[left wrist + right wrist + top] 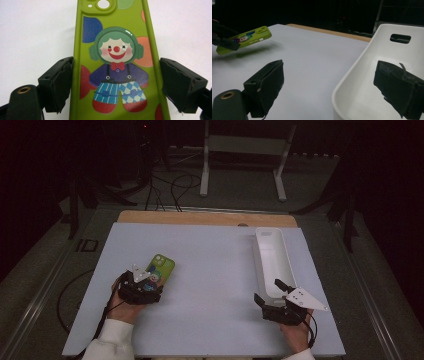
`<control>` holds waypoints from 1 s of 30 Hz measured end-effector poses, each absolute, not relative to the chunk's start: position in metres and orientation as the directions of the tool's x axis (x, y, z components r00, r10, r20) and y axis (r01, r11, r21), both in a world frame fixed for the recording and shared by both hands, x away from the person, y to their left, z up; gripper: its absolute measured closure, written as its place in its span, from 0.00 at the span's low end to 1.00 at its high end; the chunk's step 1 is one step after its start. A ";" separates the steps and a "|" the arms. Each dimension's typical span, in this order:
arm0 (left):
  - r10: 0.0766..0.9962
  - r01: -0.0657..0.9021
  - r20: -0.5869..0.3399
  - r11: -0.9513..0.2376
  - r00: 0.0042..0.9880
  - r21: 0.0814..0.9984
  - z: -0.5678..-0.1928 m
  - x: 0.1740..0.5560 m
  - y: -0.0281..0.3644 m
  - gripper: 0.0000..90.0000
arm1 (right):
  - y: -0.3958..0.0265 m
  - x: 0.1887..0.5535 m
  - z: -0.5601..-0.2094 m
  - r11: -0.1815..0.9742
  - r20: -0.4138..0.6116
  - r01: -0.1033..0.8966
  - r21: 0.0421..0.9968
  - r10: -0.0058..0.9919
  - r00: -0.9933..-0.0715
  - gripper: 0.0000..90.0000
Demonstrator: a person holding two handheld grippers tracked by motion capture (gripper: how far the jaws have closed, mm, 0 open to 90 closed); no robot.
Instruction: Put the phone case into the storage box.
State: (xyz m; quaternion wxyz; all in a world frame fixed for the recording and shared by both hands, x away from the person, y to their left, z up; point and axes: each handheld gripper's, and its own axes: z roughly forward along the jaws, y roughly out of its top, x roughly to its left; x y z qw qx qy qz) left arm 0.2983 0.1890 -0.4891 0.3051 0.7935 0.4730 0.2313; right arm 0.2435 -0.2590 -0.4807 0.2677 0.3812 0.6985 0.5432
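A lime-green phone (161, 266) with a clown picture on its back (115, 62) sits between the jaws of my left gripper (148, 281), which press on its two long edges. In the right gripper view the phone (244, 38) hangs tilted a little above the table, with its shadow beneath it. My right gripper (268, 291) is open at the near end of a long white tray (261, 265). Its jaws straddle the tray's rim (352, 72), one outside over the table and the other inside the tray.
The pale grey tabletop (215, 270) has a wooden strip along its far edge (207, 217). A white stand (243, 150) and cables (172, 187) are on the dark floor beyond the table.
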 end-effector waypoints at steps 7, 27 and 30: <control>0.887 0.580 0.089 -0.369 0.453 0.727 -0.483 0.296 0.186 0.18 | -0.258 0.245 -0.479 0.112 0.053 0.250 0.962 0.818 -0.572 0.10; 0.872 0.480 0.102 -0.357 0.478 0.801 -0.464 0.289 0.176 0.18 | -0.252 0.256 -0.465 0.081 0.115 0.283 0.956 0.782 -0.613 0.10; 0.871 0.466 0.106 -0.355 0.480 0.811 -0.461 0.287 0.175 0.18 | -0.250 0.259 -0.463 0.070 0.133 0.291 0.954 0.770 -0.623 0.10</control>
